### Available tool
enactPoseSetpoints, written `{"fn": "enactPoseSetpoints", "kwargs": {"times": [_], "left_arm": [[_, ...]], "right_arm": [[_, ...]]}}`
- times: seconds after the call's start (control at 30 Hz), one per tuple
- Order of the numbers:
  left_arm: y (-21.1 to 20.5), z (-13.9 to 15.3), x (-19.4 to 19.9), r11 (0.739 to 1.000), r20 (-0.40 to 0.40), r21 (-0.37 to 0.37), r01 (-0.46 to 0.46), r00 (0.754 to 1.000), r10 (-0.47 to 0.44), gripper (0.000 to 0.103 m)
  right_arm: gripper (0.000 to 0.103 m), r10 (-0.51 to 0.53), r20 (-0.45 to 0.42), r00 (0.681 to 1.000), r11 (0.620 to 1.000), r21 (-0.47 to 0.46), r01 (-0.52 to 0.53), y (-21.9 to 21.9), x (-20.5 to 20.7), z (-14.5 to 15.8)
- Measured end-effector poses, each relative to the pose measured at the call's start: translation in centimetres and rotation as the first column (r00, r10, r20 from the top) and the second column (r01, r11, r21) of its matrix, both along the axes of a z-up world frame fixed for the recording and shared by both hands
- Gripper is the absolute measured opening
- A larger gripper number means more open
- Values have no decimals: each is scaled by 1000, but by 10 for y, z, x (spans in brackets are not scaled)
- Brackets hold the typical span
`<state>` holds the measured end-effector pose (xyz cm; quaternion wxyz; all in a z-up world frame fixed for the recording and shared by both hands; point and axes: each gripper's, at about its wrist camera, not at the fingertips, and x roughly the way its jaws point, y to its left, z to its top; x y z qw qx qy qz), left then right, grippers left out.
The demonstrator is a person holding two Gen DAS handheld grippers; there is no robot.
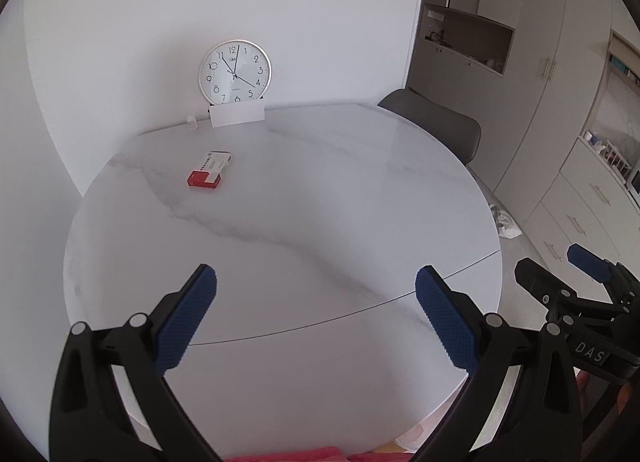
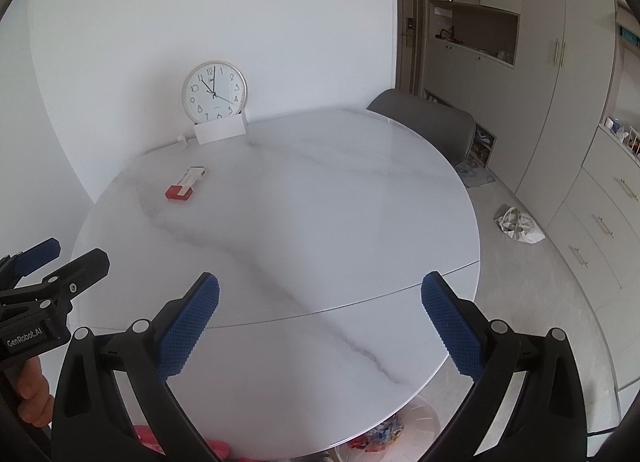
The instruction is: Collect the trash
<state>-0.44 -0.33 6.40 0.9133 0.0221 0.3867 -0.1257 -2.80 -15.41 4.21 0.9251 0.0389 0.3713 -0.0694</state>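
Left jaws: my left gripper [image 1: 316, 314] hangs released over the near edge of the counter [image 1: 320, 190], blue ribbed pads spread wide, nothing between them.
Right jaws: my right gripper [image 2: 320, 322] is the same, spread and empty, just beside the left.
Trash: the one piece I see is a small box [image 1: 209, 169], lying flat on the far left of the counter, well apart from both grippers.
Bin: a clear bin [image 2: 404, 428] with bright wrappers in it shows under the near counter edge.
Beyond: a clock [image 1: 235, 71] leans on the wall behind a white card [image 1: 237, 114].
Risk: I judge the polished top lets the flat box skate away if my pads push it instead of straddling it; a long reach could also knock the card or clock.
Materials: glossy veined marble, round; thin red-and-white cardboard box with sharp corners; clock with a metal rim.
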Motion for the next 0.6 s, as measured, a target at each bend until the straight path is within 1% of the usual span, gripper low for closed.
{"fn": "enactPoseSetpoints", "kwargs": {"times": [0.2, 0.4, 0.6], "left_arm": [[-1, -3, 2, 1000, -16, 7, 3, 1000, -3, 95], [0, -6, 1, 1000, -31, -2, 6, 1000, -6, 95], [-2, -7, 1, 1000, -31, 2, 9, 999, -9, 95]], "right_arm": [[100, 3, -6, 1000, 1000, -4, -3, 1, 0, -1], [100, 2, -14, 1000, 1000, -7, -2, 2, -2, -3], [100, 0, -19, 1000, 1000, -10, 0, 3, -4, -5]]}}
